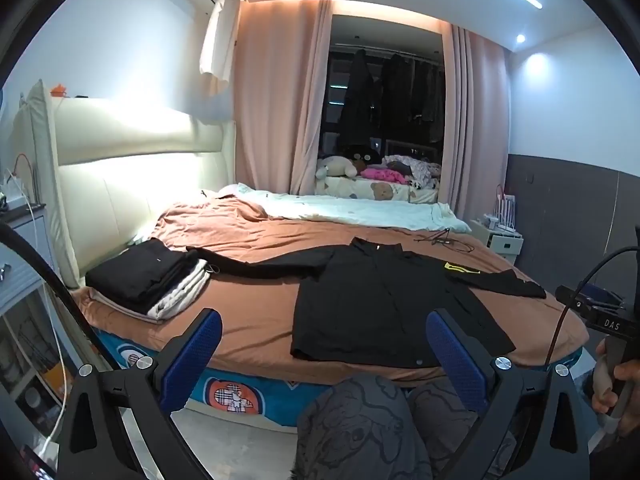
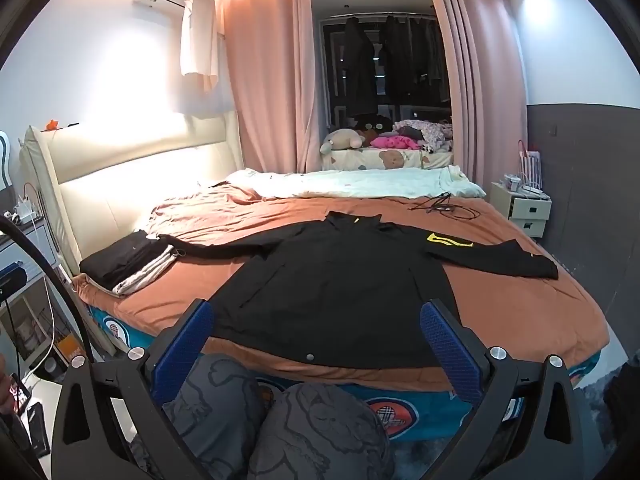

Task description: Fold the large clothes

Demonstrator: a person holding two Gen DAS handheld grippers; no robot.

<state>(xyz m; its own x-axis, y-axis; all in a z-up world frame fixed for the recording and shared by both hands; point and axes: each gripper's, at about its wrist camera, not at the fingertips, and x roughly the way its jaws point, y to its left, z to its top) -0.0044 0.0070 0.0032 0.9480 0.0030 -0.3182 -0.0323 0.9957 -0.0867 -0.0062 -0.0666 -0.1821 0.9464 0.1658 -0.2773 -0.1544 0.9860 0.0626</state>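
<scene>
A large black long-sleeved shirt [image 1: 376, 304] [image 2: 332, 292] lies spread flat, front up, on the brown bed sheet [image 1: 248, 320], both sleeves stretched out sideways. A yellow patch [image 2: 448, 239] shows on its right sleeve. My left gripper [image 1: 324, 320] hangs open in front of the bed's near edge, short of the shirt's hem, with nothing between its blue pads. My right gripper [image 2: 316, 316] is also open and empty, over the near hem area. The right gripper's body, held by a hand, shows at the right edge of the left wrist view.
A stack of folded black and white clothes [image 1: 148, 276] [image 2: 128, 260] sits at the bed's left by the cream headboard [image 1: 132, 160]. A pale quilt [image 2: 360, 184] lies along the far side, a cable [image 2: 444, 208] near it. The person's knees [image 2: 280, 420] are below the grippers. Nightstands flank the bed.
</scene>
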